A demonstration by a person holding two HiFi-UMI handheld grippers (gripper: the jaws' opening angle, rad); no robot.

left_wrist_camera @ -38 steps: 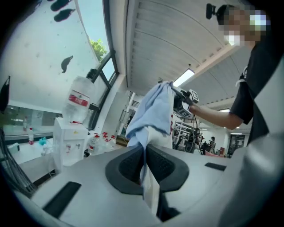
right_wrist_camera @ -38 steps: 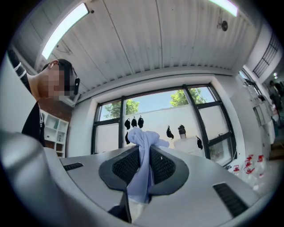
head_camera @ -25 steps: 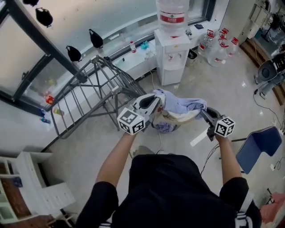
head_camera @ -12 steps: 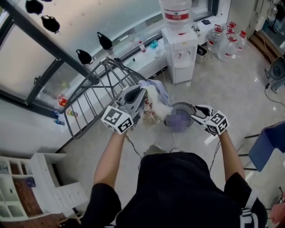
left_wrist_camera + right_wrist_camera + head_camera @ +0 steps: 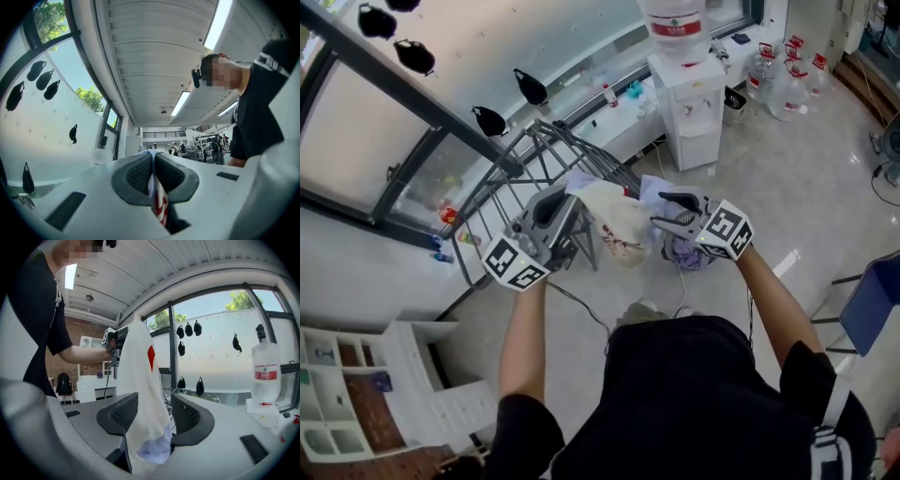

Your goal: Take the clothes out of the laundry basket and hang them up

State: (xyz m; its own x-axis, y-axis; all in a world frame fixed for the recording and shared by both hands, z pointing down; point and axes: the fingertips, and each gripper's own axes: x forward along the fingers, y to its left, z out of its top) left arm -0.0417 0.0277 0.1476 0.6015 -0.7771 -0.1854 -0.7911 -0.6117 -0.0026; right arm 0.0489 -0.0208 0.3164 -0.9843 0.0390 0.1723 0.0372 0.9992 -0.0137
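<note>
Head view puts the drying rack (image 5: 517, 176) at the left, its bars bare as far as they show, so by my reading nothing is hung yet. Just right of it, the left gripper (image 5: 566, 199) is raised and clamped tight on the top edge of a white garment with red print (image 5: 614, 223); the left gripper view shows a thin fold of that cloth pinched between the closed pads. The garment hangs in the air between the two tools, over the floor and beside the rack. The right gripper (image 5: 666, 212) has just been opening: in the right gripper view its jaws stand wide apart with the garment's lower end drooping loosely between them, not pressed. Below that gripper lies purplish laundry (image 5: 686, 253), probably in the basket, whose rim I cannot make out. So one piece is out and lifted. Spreading it over a bar, and then the other pieces, look to be what is left. Around this, from the left: a white shelf unit (image 5: 389, 398), a tall window (image 5: 356, 122) dotted with small dark objects, a pale glossy floor (image 5: 787, 197), a water dispenser (image 5: 686, 103), spare water bottles (image 5: 787, 80) and a blue chair (image 5: 874, 309).
</note>
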